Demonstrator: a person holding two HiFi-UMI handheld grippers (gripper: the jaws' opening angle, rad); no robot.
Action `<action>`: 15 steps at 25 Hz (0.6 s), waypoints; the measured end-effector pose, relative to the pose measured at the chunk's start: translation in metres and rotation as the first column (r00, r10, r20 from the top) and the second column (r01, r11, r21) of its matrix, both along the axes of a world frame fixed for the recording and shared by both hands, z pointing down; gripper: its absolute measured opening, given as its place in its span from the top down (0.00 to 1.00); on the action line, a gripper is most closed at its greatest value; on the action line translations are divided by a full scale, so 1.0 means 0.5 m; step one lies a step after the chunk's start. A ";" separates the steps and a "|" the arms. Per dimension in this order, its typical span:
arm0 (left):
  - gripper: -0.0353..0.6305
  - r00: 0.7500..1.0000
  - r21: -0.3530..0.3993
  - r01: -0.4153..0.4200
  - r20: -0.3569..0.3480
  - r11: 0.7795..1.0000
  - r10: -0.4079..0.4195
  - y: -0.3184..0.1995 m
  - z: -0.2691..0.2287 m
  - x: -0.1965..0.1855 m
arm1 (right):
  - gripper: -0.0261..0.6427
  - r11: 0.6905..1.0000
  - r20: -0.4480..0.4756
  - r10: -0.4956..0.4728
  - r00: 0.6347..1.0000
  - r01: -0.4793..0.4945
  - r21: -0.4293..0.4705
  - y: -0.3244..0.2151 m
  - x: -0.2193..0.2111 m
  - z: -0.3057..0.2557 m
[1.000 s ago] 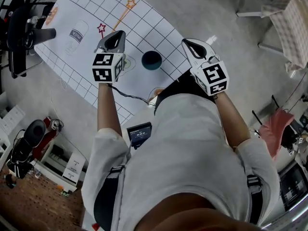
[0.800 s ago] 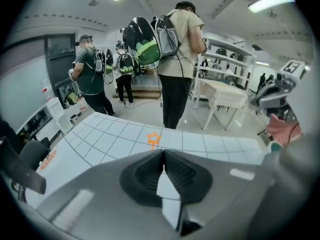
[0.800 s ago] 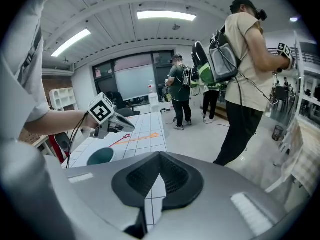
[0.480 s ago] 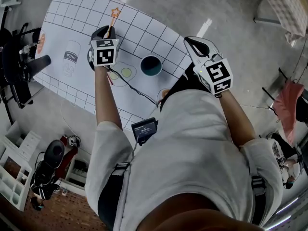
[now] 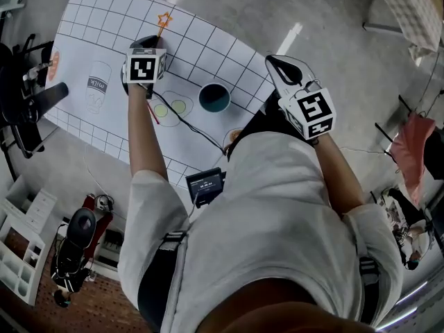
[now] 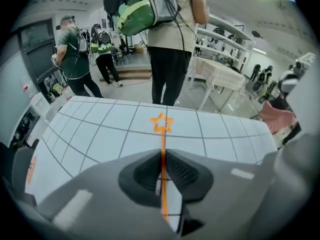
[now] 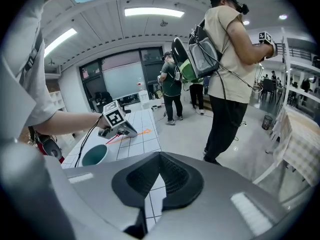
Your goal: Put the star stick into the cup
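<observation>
Star stick, orange and thin, is seen lying flat on the white gridded tabletop, with its star end turned away from the person. It is straddled by the left tool, which is tilted steeply down over the shaft. In the left gripper view the shaft is shown running straight between the tips of this tool, whose jaws have just been opening. They are parted by a narrow gap and sit close on either side of the shaft, but no firm clamp is seen. A teal cup is stood upright on the tabletop between the two tools, apart from the stick. The right tool is held near the tabletop's edge, with its jaws brought together on nothing.
</observation>
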State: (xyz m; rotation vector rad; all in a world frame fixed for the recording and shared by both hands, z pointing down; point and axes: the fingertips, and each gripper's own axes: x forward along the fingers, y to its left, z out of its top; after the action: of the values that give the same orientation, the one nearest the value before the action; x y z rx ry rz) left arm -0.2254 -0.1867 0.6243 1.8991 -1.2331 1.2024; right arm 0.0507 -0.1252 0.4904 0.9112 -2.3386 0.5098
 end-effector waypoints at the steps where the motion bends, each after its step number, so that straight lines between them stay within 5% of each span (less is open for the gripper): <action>1: 0.91 1.000 -0.012 0.004 0.000 1.000 -0.004 -0.001 0.001 0.002 | 0.96 1.000 0.002 0.002 1.000 -0.002 0.002 0.000 0.003 0.000; 5: 0.92 0.999 -0.034 0.038 0.004 0.999 -0.038 -0.002 0.001 0.001 | 0.96 1.000 0.017 -0.002 1.000 0.002 0.002 0.011 0.013 -0.001; 9: 0.92 0.984 0.032 0.162 -0.083 0.986 -0.159 0.009 -0.026 0.000 | 0.96 1.000 0.034 -0.025 0.999 0.025 -0.002 0.028 0.017 -0.006; 15: 0.92 0.936 0.235 0.332 -0.202 0.914 -0.288 0.018 -0.143 -0.003 | 0.96 0.997 0.066 -0.079 0.995 0.078 0.013 0.040 0.013 -0.021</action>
State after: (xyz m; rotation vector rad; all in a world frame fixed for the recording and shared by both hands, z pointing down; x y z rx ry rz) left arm -0.2267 -0.1778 0.5529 1.8489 -1.5965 0.7277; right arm 0.0573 -0.1053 0.4799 0.8148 -2.4288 0.5032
